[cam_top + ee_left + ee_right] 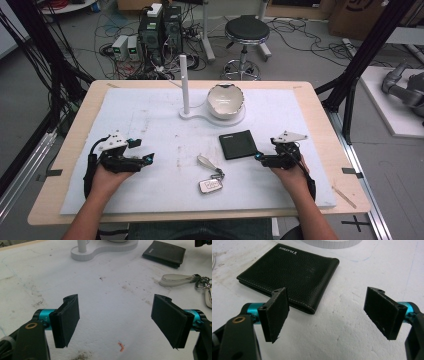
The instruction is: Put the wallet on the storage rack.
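Starting out: nothing is gripped yet.
Both the left gripper [148, 159] and right gripper [258, 158] are held wide and empty; the wallet [287, 275] lies flat just beside the right one, the keys [210, 177] untouched between.

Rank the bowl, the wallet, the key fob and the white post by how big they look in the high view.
1. bowl
2. wallet, close to the bowl, so that order is unsure
3. white post, tall but thin
4. key fob
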`<control>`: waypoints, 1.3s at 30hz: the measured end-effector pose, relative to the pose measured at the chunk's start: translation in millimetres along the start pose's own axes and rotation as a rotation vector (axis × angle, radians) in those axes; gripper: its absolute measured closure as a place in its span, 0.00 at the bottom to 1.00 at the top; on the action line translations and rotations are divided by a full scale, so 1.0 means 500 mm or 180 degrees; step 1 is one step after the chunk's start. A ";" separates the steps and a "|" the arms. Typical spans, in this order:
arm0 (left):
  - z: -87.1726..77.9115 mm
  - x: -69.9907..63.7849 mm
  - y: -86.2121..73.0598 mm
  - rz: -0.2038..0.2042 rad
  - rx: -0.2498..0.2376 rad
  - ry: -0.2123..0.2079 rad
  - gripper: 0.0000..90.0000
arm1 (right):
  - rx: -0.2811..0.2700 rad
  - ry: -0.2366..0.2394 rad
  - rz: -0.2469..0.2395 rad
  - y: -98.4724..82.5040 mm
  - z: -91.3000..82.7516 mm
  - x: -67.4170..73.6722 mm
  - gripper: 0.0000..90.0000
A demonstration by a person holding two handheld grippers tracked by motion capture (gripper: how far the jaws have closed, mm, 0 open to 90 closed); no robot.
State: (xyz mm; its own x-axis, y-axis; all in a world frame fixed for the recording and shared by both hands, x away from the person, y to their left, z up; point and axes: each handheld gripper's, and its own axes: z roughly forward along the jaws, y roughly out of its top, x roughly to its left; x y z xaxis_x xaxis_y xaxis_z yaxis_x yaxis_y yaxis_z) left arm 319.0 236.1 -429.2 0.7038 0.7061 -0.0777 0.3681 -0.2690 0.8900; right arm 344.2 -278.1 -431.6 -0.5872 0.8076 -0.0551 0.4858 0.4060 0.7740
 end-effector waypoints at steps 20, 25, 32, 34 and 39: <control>-0.002 0.004 0.001 0.0078 0.0030 0.0069 0.25 | -0.0072 0.0103 0.0194 0.018 0.022 -0.015 0.23; -0.007 0.007 0.001 0.0073 0.0009 0.0093 0.25 | -0.0035 0.0168 0.0233 0.033 0.048 -0.015 0.23; -0.004 0.006 0.000 0.0080 0.0037 0.0086 0.25 | 0.0026 0.0185 0.0248 0.049 0.077 -0.014 0.23; -0.003 0.007 0.000 0.0081 0.0041 0.0082 0.25 | 0.0044 0.0207 0.0271 0.053 0.086 -0.015 0.23; -0.005 0.007 0.000 0.0082 0.0040 0.0092 0.25 | 0.0177 0.0258 0.0259 0.058 0.106 -0.014 0.23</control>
State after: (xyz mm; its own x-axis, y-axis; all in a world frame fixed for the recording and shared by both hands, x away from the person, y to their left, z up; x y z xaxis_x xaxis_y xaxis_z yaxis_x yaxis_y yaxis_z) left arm 320.0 240.0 -428.5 0.6954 0.7174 -0.0418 0.3580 -0.2954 0.8858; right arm 396.6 -249.3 -442.3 -0.5937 0.8025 0.0595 0.5679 0.3655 0.7375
